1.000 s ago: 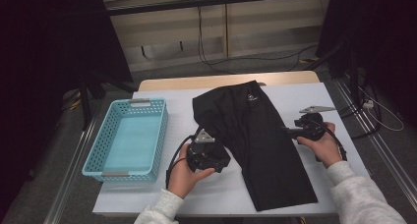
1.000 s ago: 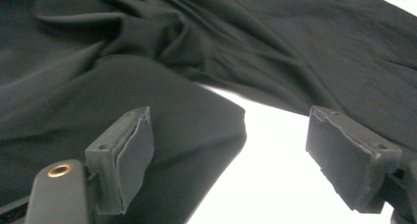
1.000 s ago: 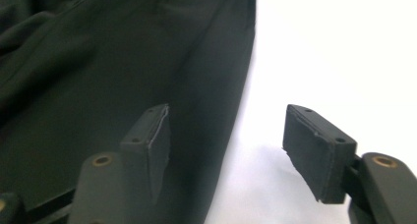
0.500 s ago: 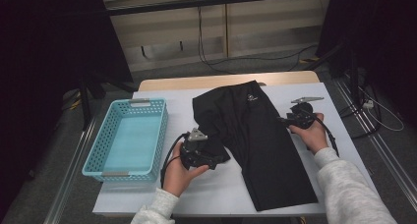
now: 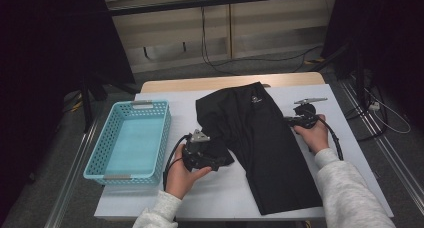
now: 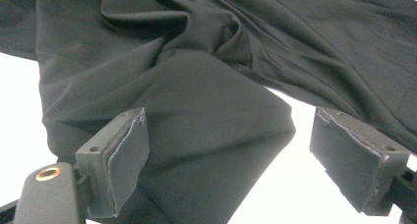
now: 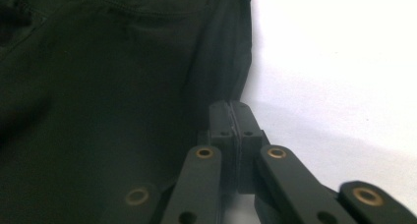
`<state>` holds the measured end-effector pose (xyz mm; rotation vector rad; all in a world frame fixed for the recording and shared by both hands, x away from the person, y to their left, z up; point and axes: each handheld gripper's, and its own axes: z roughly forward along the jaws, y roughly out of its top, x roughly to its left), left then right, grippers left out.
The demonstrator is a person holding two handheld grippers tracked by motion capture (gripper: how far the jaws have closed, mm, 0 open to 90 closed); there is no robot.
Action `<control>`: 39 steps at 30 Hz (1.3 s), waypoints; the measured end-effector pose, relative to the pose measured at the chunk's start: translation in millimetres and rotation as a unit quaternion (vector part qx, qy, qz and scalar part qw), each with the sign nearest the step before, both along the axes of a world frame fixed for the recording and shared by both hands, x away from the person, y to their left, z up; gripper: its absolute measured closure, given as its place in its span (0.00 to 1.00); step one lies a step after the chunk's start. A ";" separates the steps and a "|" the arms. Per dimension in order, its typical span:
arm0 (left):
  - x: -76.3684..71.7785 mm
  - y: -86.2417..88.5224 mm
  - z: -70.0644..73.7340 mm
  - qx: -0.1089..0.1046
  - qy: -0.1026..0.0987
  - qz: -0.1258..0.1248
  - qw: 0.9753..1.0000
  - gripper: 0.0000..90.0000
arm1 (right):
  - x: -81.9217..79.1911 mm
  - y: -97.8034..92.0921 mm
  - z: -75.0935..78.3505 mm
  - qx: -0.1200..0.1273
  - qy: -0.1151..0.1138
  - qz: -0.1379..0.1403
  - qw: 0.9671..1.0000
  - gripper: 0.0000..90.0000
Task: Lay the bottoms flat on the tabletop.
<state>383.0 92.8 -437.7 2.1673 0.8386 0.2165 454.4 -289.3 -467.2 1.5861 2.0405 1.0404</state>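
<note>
The left gripper stands spread wide over a folded corner of the black shorts. The right gripper is pressed together at the shorts' right edge, touching the hem. The shorts lie across the middle of the white table, bare surface on both sides; a turquoise basket sits well left.
</note>
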 end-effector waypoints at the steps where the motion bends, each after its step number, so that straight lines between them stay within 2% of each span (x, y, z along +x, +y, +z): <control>1: 0.1 -0.1 0.5 0.000 -0.002 0.000 1.000 0.17 | 0.1 -0.5 0.3 0.002 0.002 0.000 1.000 1.00; 4: -0.6 -0.9 1.3 -0.002 -0.002 -0.001 1.000 0.17 | 0.0 -4.4 0.4 0.009 0.005 -0.003 1.000 1.00; 9: -0.7 -1.4 0.2 0.001 -0.004 -0.002 1.000 0.17 | -3.7 -13.8 1.5 0.004 0.009 -0.005 1.000 1.00; 14: -0.1 -1.8 0.7 -0.001 -0.004 -0.003 1.000 0.18 | -7.4 -21.7 0.8 0.016 0.012 -0.014 1.000 1.00; 20: 0.2 -3.3 0.3 0.000 -0.002 -0.003 1.000 0.18 | -10.2 -27.0 1.6 0.011 0.014 -0.016 1.000 1.00; 21: 0.5 -3.3 0.4 -0.001 -0.003 -0.004 1.000 0.18 | -10.0 -26.8 1.7 0.006 0.012 -0.012 1.000 0.98; 22: 0.7 -3.4 0.8 0.001 -0.005 -0.004 1.000 0.18 | -9.4 -25.9 1.7 0.001 0.009 -0.011 1.000 0.93; 23: 0.8 -3.4 1.3 -0.001 -0.005 -0.004 1.000 0.18 | -7.7 -24.7 1.8 -0.009 0.000 -0.009 1.000 0.83; 26: 2.0 -2.3 2.6 -0.003 -0.004 -0.004 1.000 0.18 | 0.7 -19.5 2.6 -0.037 -0.010 -0.007 0.999 0.70; 29: 3.2 0.3 2.5 -0.004 -0.004 0.000 1.000 0.18 | 12.7 -13.7 2.9 -0.039 -0.013 -0.006 0.999 0.67; 31: 3.6 1.6 1.7 -0.005 -0.004 0.002 1.000 0.18 | 20.7 -9.8 1.1 -0.036 -0.014 -0.012 0.999 0.68; 34: 3.9 3.9 1.4 -0.005 -0.002 0.005 1.000 0.18 | 29.8 -7.2 -3.0 0.000 -0.023 -0.021 1.000 0.75; 35: 4.1 4.6 1.3 -0.005 -0.003 0.006 1.000 0.18 | 32.0 -7.0 -3.9 0.012 -0.023 -0.021 0.999 0.80; 36: 4.3 4.9 0.9 -0.005 -0.004 0.006 1.000 0.18 | 33.8 -7.5 -4.6 0.019 -0.021 -0.023 0.999 0.90; 37: 4.5 5.4 0.8 -0.004 -0.002 0.005 1.000 0.18 | 35.2 -8.5 -4.3 0.017 -0.018 -0.023 0.999 0.98; 39: 4.5 5.9 0.4 -0.005 0.000 0.007 1.000 0.18 | 36.4 -11.7 -4.0 0.022 -0.013 -0.021 0.999 1.00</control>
